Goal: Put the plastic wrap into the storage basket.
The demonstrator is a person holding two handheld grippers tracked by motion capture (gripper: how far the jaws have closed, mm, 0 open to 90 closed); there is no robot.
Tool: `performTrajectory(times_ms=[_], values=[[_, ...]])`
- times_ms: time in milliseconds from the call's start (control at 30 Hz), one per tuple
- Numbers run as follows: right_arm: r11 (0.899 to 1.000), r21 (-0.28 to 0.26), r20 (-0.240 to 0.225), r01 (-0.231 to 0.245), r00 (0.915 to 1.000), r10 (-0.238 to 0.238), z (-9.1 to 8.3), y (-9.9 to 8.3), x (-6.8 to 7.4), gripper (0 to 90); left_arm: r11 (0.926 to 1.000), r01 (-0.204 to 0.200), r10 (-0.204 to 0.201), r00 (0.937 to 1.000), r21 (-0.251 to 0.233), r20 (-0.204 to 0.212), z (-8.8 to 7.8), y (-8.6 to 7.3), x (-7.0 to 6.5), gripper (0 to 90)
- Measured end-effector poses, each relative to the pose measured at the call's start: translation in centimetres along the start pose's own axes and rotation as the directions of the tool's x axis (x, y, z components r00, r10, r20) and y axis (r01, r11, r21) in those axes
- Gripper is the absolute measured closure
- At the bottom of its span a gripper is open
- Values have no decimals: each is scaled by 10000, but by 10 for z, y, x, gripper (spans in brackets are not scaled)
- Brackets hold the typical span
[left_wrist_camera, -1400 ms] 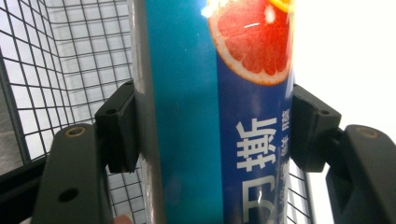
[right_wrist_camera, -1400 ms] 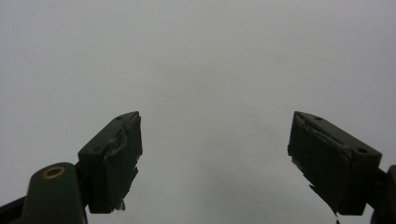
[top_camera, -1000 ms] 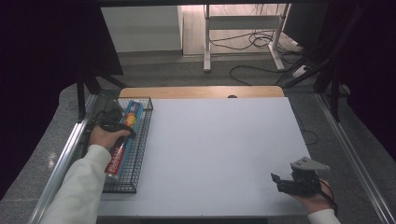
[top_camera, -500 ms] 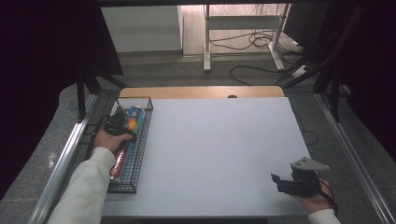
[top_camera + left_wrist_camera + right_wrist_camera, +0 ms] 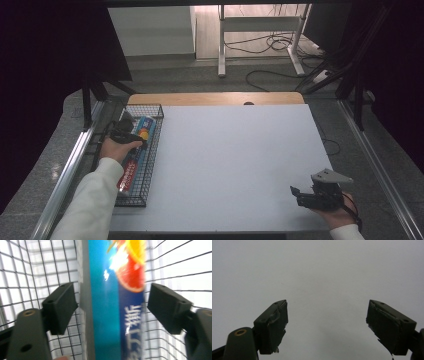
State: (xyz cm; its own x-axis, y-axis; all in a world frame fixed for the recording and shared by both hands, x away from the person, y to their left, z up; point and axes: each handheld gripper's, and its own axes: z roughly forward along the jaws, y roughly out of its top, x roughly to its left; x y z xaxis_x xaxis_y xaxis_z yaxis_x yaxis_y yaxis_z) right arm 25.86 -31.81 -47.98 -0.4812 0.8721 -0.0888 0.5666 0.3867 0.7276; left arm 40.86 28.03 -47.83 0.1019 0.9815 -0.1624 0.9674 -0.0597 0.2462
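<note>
Standing at the near edge, I saw the right gripper (image 5: 300, 194) resting low over the table (image 5: 235, 160), a matte, pale grey-white sheet with square corners. Its two black jaws stood wide apart with nothing between them; their blocky pads (image 5: 274, 325) looked scuffed and ragged along the inner edges. A grey three-cornered plate sat on top of that gripper, and a hand held it from below.

Farther off, at the table's left edge, lay the basket (image 5: 150, 165), a long, shallow tray of thin black wire in a square mesh. A red tube (image 5: 127, 172) lay in its near half, with white writing too small to read.

Beyond that, a hand in a white sleeve held the left gripper (image 5: 134, 139) down inside the basket, over the box (image 5: 117, 302). Its jaws had just been opening, and they stood apart on either side of the box, the right pad clear of it and the left one close against its grey edge, though I could not tell whether it touched. The box was a long, smooth, glossy carton lying flat on the basket floor along its length, teal on one face and deep blue on the next, with a cut orange-red citrus fruit printed toward its far end. White characters ran down the blue face, too blurred to read.
</note>
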Motion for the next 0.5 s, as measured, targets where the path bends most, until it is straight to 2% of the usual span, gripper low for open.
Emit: performTrajectory(times_ms=[133, 233, 300, 433, 467, 500], values=[[10000, -11, -8, -2, 10000, 2, -1, 0, 0, 181, 9985, -128, 139, 9997, -528, 199, -14, -4, -8, 163], [10000, -35, -14, 4, 10000, -4, -1, 0, 0, 181, 9939, -117, 159, 9992, -1094, 375, -26, -8, -9, 154], [10000, -48, -17, 17, 10000, -17, -1, 0, 0, 181, 9915, -351, 412, 9981, -1252, 467, -33, -12, -8, 157], [10000, -34, -29, 18, 10000, -18, -1, 0, 0, 180, 9780, -718, 906, 9919, -1959, 887, -50, -24, -13, 157], [10000, -33, -29, 20, 10000, -20, -1, 0, 0, 180, 9726, -860, 1090, 9893, -2158, 972, -55, -28, -15, 158], [10000, -31, -30, 19, 10000, -19, -1, 0, 0, 181, 9627, -991, 1317, 9845, -2519, 1160, -61, -34, -21, 158]])
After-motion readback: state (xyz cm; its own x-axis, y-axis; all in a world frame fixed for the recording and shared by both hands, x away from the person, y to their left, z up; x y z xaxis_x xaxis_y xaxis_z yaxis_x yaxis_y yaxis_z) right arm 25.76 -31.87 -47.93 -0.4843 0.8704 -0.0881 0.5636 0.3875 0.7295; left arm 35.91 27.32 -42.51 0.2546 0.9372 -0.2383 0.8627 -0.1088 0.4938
